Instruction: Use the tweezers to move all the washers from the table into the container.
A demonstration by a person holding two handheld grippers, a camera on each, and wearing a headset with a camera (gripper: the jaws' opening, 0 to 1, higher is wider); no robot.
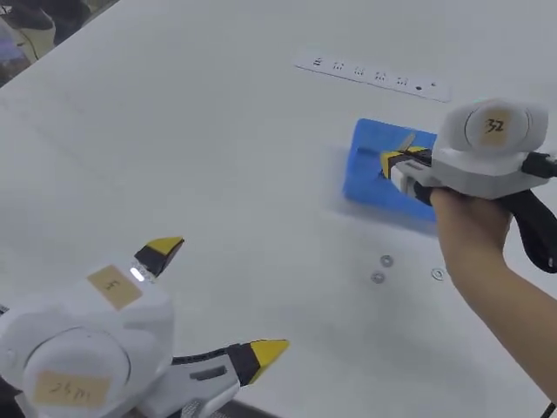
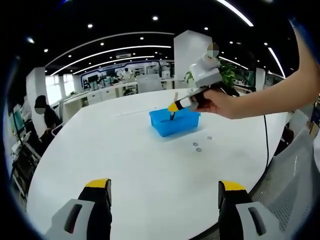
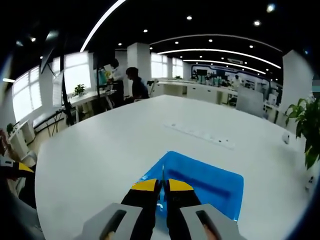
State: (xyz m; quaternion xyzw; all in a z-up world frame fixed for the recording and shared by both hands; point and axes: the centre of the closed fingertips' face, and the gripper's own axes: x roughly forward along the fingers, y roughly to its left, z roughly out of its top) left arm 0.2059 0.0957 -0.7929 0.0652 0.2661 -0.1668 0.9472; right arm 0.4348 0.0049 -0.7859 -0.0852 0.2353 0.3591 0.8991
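A: What do the two grippers look like?
B: White shells, black jaws tipped yellow. The left gripper (image 1: 218, 299) wears tan tape labels and a small lit lamp.
A: And the right gripper (image 1: 389, 164)?
B: Round cap marked "32", black handle, black cable.

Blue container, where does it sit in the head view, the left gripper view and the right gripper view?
Head view: blue container, right of centre, partly behind the right gripper.
Left gripper view: near the centre, mid-table.
Right gripper view: lower middle, beyond that gripper's jaws.
Shared landmark: the right gripper poised over it.
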